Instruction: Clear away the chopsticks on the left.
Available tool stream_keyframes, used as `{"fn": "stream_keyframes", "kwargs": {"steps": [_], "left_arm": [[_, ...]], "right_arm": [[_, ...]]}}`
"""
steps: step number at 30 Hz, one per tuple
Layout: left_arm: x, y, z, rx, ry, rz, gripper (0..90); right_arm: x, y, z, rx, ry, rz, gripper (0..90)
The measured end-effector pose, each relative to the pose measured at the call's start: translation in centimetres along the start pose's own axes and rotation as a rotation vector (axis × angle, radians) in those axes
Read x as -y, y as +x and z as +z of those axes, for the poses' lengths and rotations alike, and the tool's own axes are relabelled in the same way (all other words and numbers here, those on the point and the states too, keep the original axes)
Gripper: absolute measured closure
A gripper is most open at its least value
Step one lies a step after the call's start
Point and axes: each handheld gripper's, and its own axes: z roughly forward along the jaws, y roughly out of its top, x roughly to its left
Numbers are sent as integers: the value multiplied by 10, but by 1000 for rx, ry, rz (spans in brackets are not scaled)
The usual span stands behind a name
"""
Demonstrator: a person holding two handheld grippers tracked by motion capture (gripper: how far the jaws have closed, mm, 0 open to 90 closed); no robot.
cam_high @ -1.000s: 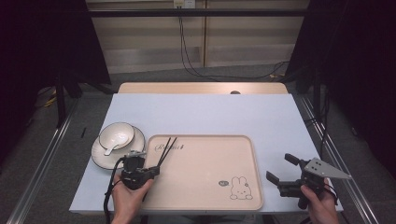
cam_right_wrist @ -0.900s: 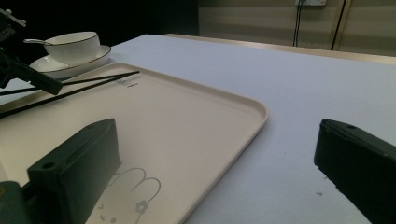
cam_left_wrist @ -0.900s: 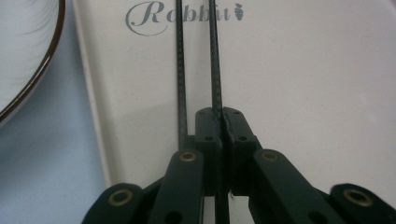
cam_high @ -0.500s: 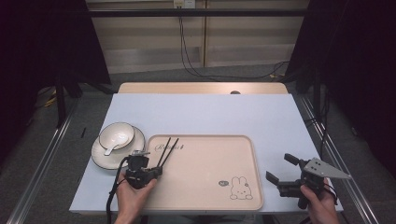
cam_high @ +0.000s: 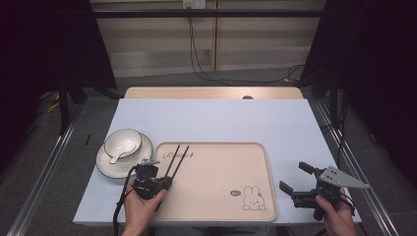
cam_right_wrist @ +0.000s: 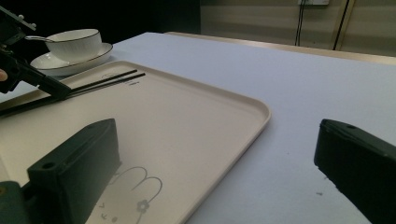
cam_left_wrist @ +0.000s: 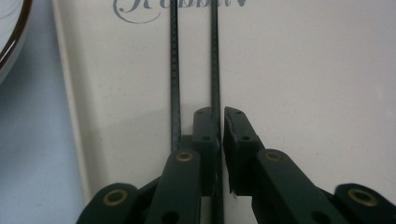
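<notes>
At the left of the table [cam_high: 211,118] a bowl [cam_high: 123,143] with a spoon [cam_high: 118,155] in it sits on a saucer [cam_high: 109,164], just beside the tray [cam_high: 255,162] but off it, likely set there so the tray stays free for the work. Next comes the left hand-held gripper [cam_high: 164,183], low over the tray's near left corner. In the left gripper view its jaws stand nearly closed, pinching one of the two chopsticks [cam_left_wrist: 215,70] near its end, while the other stick runs just beside the outer face of one jaw and seems not to be clamped; I judge it lies loose on the tray. Both sticks point away across the tray toward the printed lettering, close together and nearly parallel, which suits laying them down as a pair. The grip at the very end keeps the long part free to rest flat. Farther right the tray is bare except for a printed rabbit [cam_high: 252,197]. Off the tray's right edge the right hand-held gripper [cam_high: 294,178] hovers over the table, jaws wide apart and holding nothing, apparently waiting clear of the work.
</notes>
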Motion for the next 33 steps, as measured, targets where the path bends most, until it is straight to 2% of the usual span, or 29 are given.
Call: {"fn": "stream_keyframes", "kwargs": {"steps": [9,10,14,16,17,19,20,23,24,26,28,30,33], "left_arm": [[0,0,0,16,-7,5,811],[0,1,0,16,-7,15,809],[-1,1,-3,51,-26,37,779],[-1,1,-4,79,-41,32,734],[-1,1,-6,104,-45,57,712],[-1,0,-8,131,-67,81,624],[-2,-2,-10,124,-84,91,589],[-3,-5,-19,159,-149,127,445],[-2,-6,-22,176,-184,128,426],[-2,-7,-31,200,-237,168,369],[-1,-7,-38,194,-278,205,303],[-1,-5,-43,219,-308,209,225],[2,-1,-50,217,-343,225,197]], "right_arm": [[0,1,0,-1,-5,10,0],[0,1,0,0,-6,9,0],[-1,1,0,-1,-8,4,0],[-1,1,0,-2,-9,9,0],[-1,1,0,-2,-8,7,0],[-1,1,0,-2,-10,7,0],[-1,1,0,-1,-10,5,0],[-1,0,0,0,-9,4,0],[0,0,0,0,-9,4,0],[0,0,0,3,-8,3,0],[0,0,-1,4,-9,3,0],[0,0,-1,4,-7,4,0],[0,0,-1,6,-10,2,0]]}}
